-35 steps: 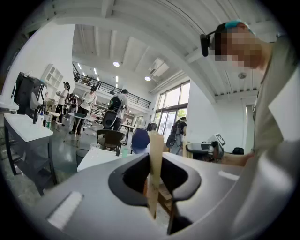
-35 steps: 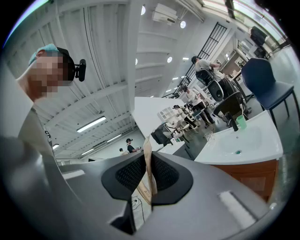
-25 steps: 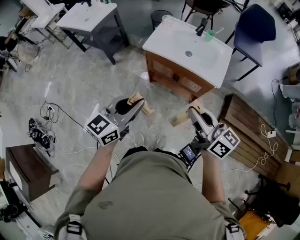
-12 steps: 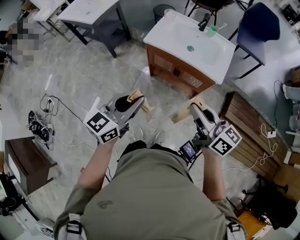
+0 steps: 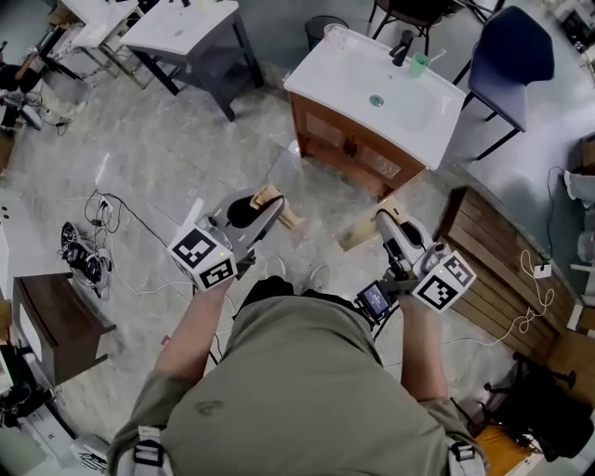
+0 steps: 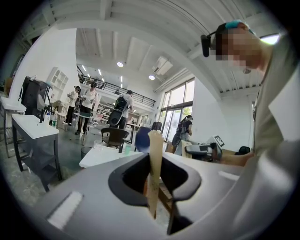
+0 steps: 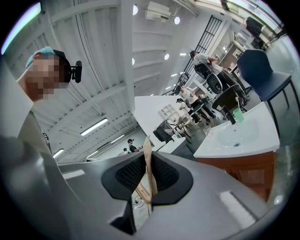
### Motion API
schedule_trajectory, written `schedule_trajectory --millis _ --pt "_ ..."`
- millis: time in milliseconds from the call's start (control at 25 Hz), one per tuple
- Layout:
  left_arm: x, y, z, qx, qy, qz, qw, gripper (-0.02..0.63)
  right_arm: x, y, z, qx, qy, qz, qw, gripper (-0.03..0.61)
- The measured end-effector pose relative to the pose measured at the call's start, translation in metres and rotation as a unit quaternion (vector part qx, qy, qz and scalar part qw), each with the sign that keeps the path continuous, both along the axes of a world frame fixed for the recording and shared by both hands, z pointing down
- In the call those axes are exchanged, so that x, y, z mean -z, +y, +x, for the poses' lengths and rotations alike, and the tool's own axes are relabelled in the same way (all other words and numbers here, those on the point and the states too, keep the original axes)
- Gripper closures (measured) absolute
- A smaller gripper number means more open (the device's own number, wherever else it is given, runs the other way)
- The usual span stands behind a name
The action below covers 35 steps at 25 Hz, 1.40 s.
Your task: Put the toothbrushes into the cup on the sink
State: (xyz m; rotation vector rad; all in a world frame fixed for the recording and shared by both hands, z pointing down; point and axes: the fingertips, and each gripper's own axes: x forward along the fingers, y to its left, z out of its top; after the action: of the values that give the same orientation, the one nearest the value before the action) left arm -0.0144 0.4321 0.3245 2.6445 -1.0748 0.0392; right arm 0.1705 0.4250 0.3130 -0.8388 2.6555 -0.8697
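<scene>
Left gripper (image 5: 267, 206) is lower centre-left in the head view. I read its jaws as pinched on the left toothbrush (image 5: 281, 210), a flat tan strip poking out past the tips. The left gripper view confirms it: the strip stands upright between the two dark pads, clamped.

Right gripper (image 5: 384, 221) is lower centre-right, same story. Its jaws are pressed onto the right toothbrush (image 5: 357, 235), another tan strip that sticks out toward frame left. In the right gripper view the strip runs up between the ribbed pads with no gap either side.

Both grippers hang over the marble floor (image 5: 186, 158), side by side, well apart from the sink (image 5: 321, 79).

The sink is at upper centre-right, a white top on a wooden cabinet (image 5: 353, 149). The green cup (image 5: 419, 65) stands at its far edge, just beside the black faucet (image 5: 402, 46). Something thin and pale sticks out of the cup, too small for me to tell what.

A blue chair (image 5: 507, 46) is at upper right behind the sink, and a grey table (image 5: 181, 23) at upper left. Wooden slats (image 5: 493, 270) lie at the right edge and cables (image 5: 84, 265) at the left. The person's olive shirt (image 5: 297, 390) fills the bottom of the frame.
</scene>
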Motion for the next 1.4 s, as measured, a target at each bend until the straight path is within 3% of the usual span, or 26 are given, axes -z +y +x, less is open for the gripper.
schedule_trajectory --millis 240,800,1400 --pt "0.007 -0.006 0.007 -0.002 -0.003 0.010 0.9999 0.554 0.000 -0.002 0.007 -0.004 -0.016 -0.004 1.000 0.529" --pt "0.004 -0.017 0.006 -0.004 0.003 0.010 0.9999 0.554 -0.006 -0.011 0.008 -0.012 0.001 -0.007 1.000 0.529" --pt "-0.004 -0.071 -0.023 -0.016 0.012 0.000 0.9998 0.554 -0.014 -0.061 -0.027 -0.021 0.014 -0.021 0.999 0.529"
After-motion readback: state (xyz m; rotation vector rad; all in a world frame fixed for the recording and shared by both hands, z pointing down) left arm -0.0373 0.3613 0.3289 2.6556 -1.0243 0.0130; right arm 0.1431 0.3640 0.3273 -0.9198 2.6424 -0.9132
